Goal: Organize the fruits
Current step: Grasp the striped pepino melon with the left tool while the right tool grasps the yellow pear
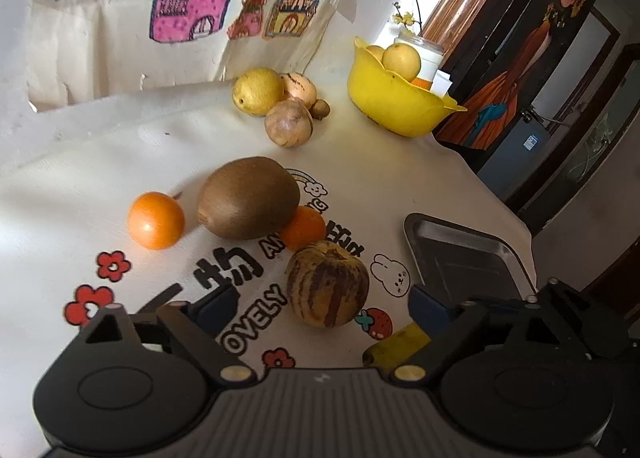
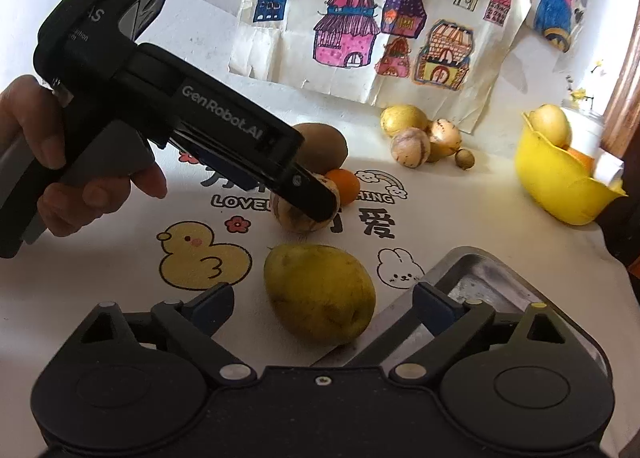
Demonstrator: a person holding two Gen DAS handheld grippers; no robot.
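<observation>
My left gripper (image 1: 320,310) is open, its jaws on either side of a striped pepino melon (image 1: 327,284) on the printed cloth. Beyond it lie a small orange (image 1: 303,227), a brown kiwi (image 1: 249,198) and another orange (image 1: 156,220). My right gripper (image 2: 324,304) is open around a yellow-green mango (image 2: 320,292). In the right wrist view the left gripper's finger (image 2: 308,194) reaches down over the pepino (image 2: 290,216). A yellow bowl (image 1: 394,102) holds yellow fruit at the back right; it also shows in the right wrist view (image 2: 560,186).
A metal tray (image 1: 468,254) lies at the table's right edge, also in the right wrist view (image 2: 492,286). A cluster of a lemon (image 1: 258,91) and pepinos (image 1: 289,123) sits near the back. Drawings of houses hang on the wall behind.
</observation>
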